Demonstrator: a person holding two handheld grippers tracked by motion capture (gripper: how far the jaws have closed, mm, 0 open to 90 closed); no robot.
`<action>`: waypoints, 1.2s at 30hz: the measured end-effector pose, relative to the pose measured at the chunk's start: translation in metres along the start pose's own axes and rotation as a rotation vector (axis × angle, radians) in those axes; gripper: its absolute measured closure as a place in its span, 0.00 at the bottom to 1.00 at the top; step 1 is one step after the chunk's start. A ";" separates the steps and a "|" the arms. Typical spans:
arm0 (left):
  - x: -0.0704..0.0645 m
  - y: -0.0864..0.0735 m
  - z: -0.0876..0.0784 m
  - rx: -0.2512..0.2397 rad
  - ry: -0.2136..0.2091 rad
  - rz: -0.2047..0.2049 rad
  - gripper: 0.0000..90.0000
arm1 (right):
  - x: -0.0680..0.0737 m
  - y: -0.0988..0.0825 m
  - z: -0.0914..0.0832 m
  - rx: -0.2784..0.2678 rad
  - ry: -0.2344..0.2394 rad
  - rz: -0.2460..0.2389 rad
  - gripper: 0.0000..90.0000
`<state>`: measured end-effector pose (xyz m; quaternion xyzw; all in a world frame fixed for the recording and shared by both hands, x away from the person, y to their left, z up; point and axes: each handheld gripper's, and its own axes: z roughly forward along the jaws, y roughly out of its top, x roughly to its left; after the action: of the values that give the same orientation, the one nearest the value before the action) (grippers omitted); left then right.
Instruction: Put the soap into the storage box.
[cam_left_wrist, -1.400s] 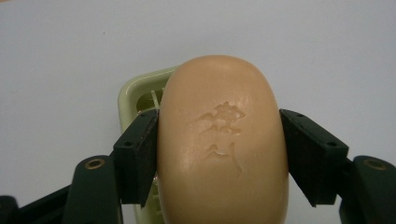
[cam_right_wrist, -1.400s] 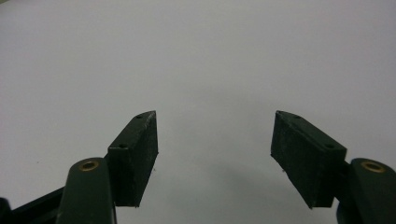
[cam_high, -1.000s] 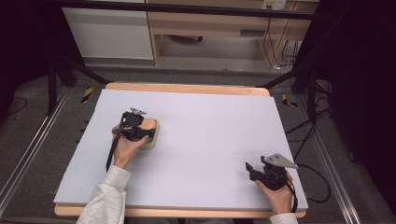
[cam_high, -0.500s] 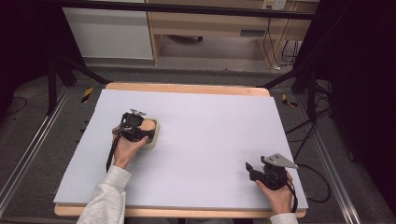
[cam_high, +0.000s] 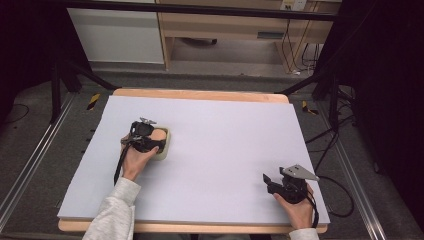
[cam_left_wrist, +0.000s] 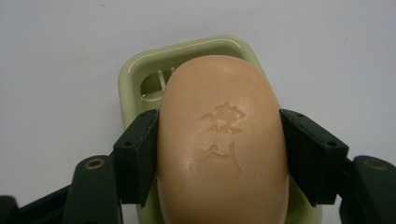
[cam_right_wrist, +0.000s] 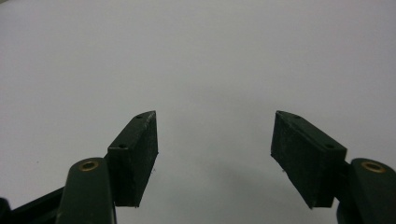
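While clamped on the soap, sitting over the dish:
Left gripper (cam_left_wrist: 219, 154): jaws pressed on both long flanks of the soap bar (cam_left_wrist: 222, 144); no gap at either pad.
Soap bar: directly between those jaws, long axis running straight away along them, stamped face up; resting in or just above the soap dish (cam_left_wrist: 135, 74) — cannot tell which.
Soap dish: pale green, under the bar, far rim and a drain slot exposed beyond it; at the table's left-centre (cam_high: 166, 145).
Nearer hand: left, already on the bar.
Right gripper (cam_high: 272, 181): jaws apart, holding nothing (cam_right_wrist: 215, 154); well apart from the soap, near the front right corner.
Surface: plain white sheet (cam_high: 225, 135) on a wood-edged table.
Room: dim, wooden desk (cam_high: 220, 30), cables behind.
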<state>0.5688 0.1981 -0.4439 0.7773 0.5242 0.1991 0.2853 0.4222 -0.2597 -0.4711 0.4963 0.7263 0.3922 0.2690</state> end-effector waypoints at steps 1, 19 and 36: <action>0.000 0.000 0.000 -0.001 0.002 0.000 0.35 | 0.000 0.000 0.000 0.000 -0.001 -0.001 0.35; 0.002 -0.001 0.002 -0.006 0.003 -0.008 0.35 | 0.000 0.000 0.000 0.001 0.002 -0.002 0.35; 0.003 0.000 -0.025 -0.094 -0.020 -0.016 0.32 | 0.001 0.000 -0.001 -0.003 -0.002 -0.005 0.35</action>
<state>0.5544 0.2063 -0.4249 0.7607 0.5178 0.2134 0.3281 0.4213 -0.2595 -0.4708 0.4945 0.7267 0.3921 0.2713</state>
